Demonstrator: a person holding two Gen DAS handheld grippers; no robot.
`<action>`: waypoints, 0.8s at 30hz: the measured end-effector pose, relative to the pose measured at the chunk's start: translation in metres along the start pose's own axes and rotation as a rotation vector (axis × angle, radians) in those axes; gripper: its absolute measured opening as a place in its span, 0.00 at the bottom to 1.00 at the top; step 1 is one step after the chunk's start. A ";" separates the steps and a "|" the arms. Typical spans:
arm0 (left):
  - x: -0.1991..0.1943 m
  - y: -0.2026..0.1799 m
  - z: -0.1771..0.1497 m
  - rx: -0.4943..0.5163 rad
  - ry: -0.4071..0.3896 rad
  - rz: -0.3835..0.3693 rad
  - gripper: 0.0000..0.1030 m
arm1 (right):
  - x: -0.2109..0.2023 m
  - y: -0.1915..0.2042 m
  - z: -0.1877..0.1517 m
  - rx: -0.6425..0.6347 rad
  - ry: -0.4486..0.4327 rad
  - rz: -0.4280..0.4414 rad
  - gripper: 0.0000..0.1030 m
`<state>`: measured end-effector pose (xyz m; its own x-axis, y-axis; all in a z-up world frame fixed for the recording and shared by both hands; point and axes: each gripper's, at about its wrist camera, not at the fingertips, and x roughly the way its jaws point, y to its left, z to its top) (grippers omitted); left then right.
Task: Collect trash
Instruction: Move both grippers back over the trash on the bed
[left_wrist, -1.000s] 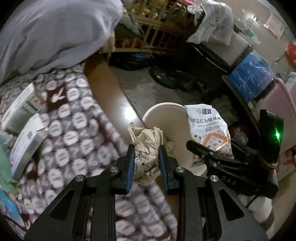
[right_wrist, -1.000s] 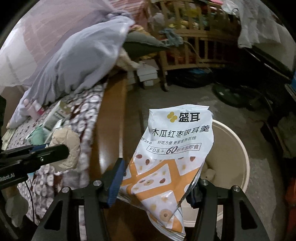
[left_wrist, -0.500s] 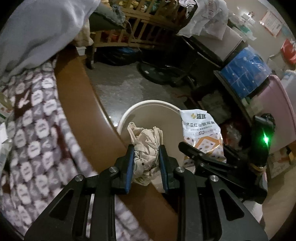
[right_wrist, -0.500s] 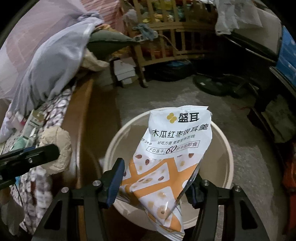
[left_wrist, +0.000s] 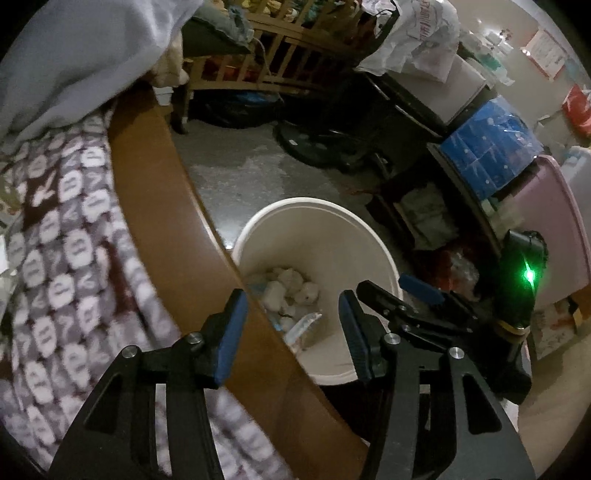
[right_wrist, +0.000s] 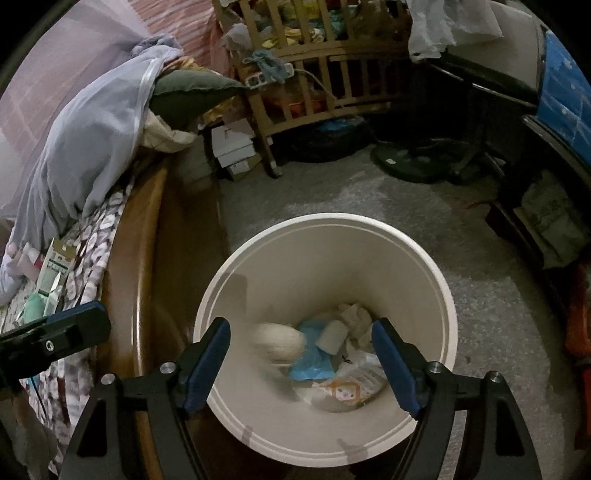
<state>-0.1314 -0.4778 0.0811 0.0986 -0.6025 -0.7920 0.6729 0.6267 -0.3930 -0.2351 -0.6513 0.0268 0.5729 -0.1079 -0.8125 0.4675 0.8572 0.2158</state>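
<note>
Blurred pale wad (right_wrist: 277, 344) in bin (right_wrist: 258, 258) — wrapper (right_wrist: 351, 384) half-buried, dim.

A cream-white bin (right_wrist: 258, 424) holds a pale blue bag (right_wrist: 312, 356) and an orange-and-white wrapper (right_wrist: 351, 387), beside a brown wooden bed frame (left_wrist: 177, 206) and maroon-and-white patterned blanket (left_wrist: 66, 236).

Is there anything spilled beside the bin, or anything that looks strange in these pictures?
Nothing looks spilled. The trash lies inside the white bin: a crumpled paper ball, blurred as if in motion, a blue bag and a snack packet. Both the left gripper and the right gripper are open and empty.
</note>
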 end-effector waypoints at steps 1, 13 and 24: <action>-0.001 0.000 -0.001 -0.001 -0.003 0.008 0.48 | 0.000 0.002 -0.001 -0.007 0.001 0.003 0.74; -0.040 0.031 -0.024 -0.035 -0.041 0.179 0.48 | -0.009 0.027 -0.002 -0.047 -0.014 0.055 0.74; -0.103 0.082 -0.057 -0.123 -0.081 0.287 0.48 | -0.024 0.103 -0.008 -0.130 -0.027 0.195 0.74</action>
<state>-0.1285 -0.3363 0.1038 0.3327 -0.4266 -0.8410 0.5163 0.8287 -0.2161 -0.2058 -0.5568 0.0643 0.6626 0.0540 -0.7470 0.2565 0.9207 0.2941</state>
